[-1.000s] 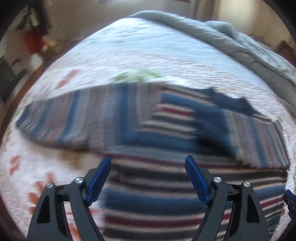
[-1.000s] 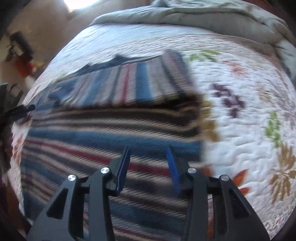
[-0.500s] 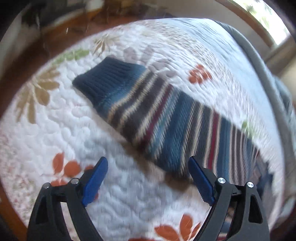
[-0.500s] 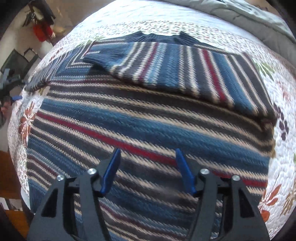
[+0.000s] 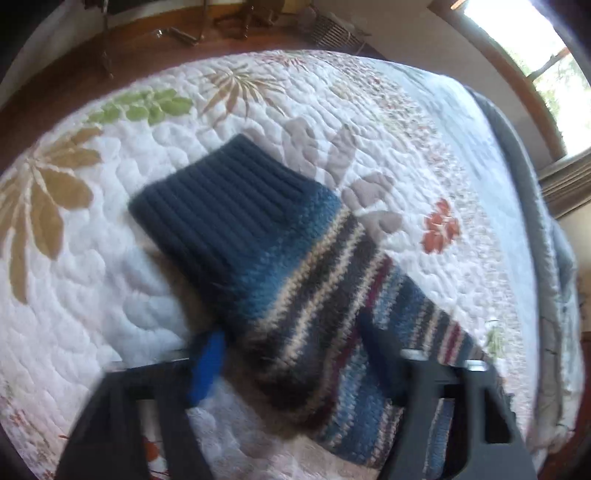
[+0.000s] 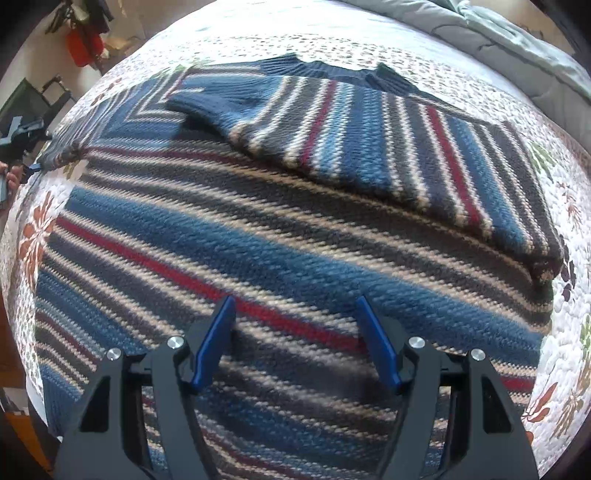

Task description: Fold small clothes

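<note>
Bed with white quilt (image 6: 561,354), printed with leaves and flowers, fills both views. A grey duvet (image 6: 517,33) is bunched along its far edge in the right wrist view. Wooden floor (image 5: 74,74) and chair legs lie beyond the bed in the left wrist view; a window (image 5: 535,48) sits at upper right there.

Striped sweater (image 6: 295,236), blue, grey, cream and red, lies flat on the quilt and covers most of the right wrist view. One sleeve (image 6: 388,147) is folded across the chest, cuff pointing left. The other sleeve (image 5: 295,280) lies stretched out on the quilt in the left wrist view, its navy ribbed cuff (image 5: 229,206) at the far end.

Left gripper (image 5: 295,354): blurred, jaws have just been closing, with the outstretched sleeve between them. Its blue finger (image 5: 207,365) lies at the sleeve's near edge, the other finger on the far edge. Whether the pads already press the knit I cannot tell.

Right gripper (image 6: 295,339): jaws apart, released, nothing between them, hovering over the sweater's body.

Versus half a second ago: the left view sits nearer the cuff, which looms larger, and the sleeve now lies between the fingers rather than beyond them. The right view is almost unchanged.
</note>
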Tool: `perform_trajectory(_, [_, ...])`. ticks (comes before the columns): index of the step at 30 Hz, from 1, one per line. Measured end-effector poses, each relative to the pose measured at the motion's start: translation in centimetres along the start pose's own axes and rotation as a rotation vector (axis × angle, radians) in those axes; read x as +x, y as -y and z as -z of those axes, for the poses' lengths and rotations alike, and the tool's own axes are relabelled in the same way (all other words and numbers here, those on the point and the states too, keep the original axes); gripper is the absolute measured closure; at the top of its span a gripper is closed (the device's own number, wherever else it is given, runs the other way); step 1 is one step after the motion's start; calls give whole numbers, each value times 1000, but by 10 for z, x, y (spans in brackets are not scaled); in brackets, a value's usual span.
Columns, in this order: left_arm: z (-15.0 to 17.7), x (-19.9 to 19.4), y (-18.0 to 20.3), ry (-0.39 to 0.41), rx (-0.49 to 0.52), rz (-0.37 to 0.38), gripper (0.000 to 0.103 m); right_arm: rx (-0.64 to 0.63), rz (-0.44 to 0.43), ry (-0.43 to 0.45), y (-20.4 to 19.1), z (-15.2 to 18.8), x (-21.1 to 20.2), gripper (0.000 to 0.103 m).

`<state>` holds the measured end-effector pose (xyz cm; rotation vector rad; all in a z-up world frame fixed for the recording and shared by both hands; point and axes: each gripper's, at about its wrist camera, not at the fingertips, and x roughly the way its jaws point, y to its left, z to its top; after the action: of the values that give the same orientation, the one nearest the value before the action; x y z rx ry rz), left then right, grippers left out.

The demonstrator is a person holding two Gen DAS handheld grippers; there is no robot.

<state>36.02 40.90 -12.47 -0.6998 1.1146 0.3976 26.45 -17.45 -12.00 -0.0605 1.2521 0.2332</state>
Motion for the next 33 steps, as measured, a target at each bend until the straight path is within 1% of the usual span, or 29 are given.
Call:
perform_trajectory(1, [0,-1,1,11,10,-23,71,3,0,-2,2,0,1,35])
perform_trajectory(2, [0,-3,2,18,12,-7,86,4,-1,-3,4,0,2,35])
perform_trajectory(3, [0,-4,2,21,-1,20,88,5,-1,-5,5,1,4,35])
perform_trajectory(4, [1,-7,2,34,-13,23,88,4,-1,-5,7,2,5,35])
perform_trajectory(5, [4,-13,7,66,-12,27,88,3,-1,-5,7,3,5,35])
perform_trajectory(7, [9,-23,17,109,23,25,89,4,-5,0,9,6,5,35])
perform_trajectory(9, [19,-36,39,165,85,42,89,10,-13,4,10,7,4,35])
perform_trajectory(10, [26,-43,52,191,129,53,89,13,-16,4,11,7,3,35])
perform_trajectory(11, [38,-52,74,214,194,71,89,18,-19,4,13,8,2,35])
perform_trajectory(12, [44,-57,86,223,230,80,89,20,-22,5,14,9,1,35])
perform_trajectory(14, [69,-68,121,244,332,108,89,30,-27,7,18,11,-1,35])
perform_trajectory(15, [84,-74,139,253,388,126,89,35,-29,7,20,12,-2,35])
perform_trajectory(18, [127,-85,186,264,504,176,89,57,-39,12,27,17,-6,35])
perform_trajectory(21, [169,-88,225,249,598,208,89,69,-48,18,34,22,-10,35])
perform_trajectory(23, [198,-86,246,220,636,262,89,72,-47,22,38,25,-13,35])
perform_trajectory(25, [220,-80,261,187,658,293,89,80,-48,25,42,27,-15,35])
perform_trajectory(28, [251,-57,277,93,667,326,88,92,-47,28,50,30,-17,35])
perform_trajectory(29, [263,-44,282,35,674,332,86,94,-47,29,51,31,-18,35])
perform_trajectory(30, [271,-34,284,-1,672,327,81,95,-47,28,53,32,-18,35])
perform_trajectory(32, [284,-24,285,-17,685,295,73,96,-49,31,55,34,-19,35])
perform_trajectory(33, [293,-23,283,-26,696,274,65,94,-47,29,55,34,-19,34])
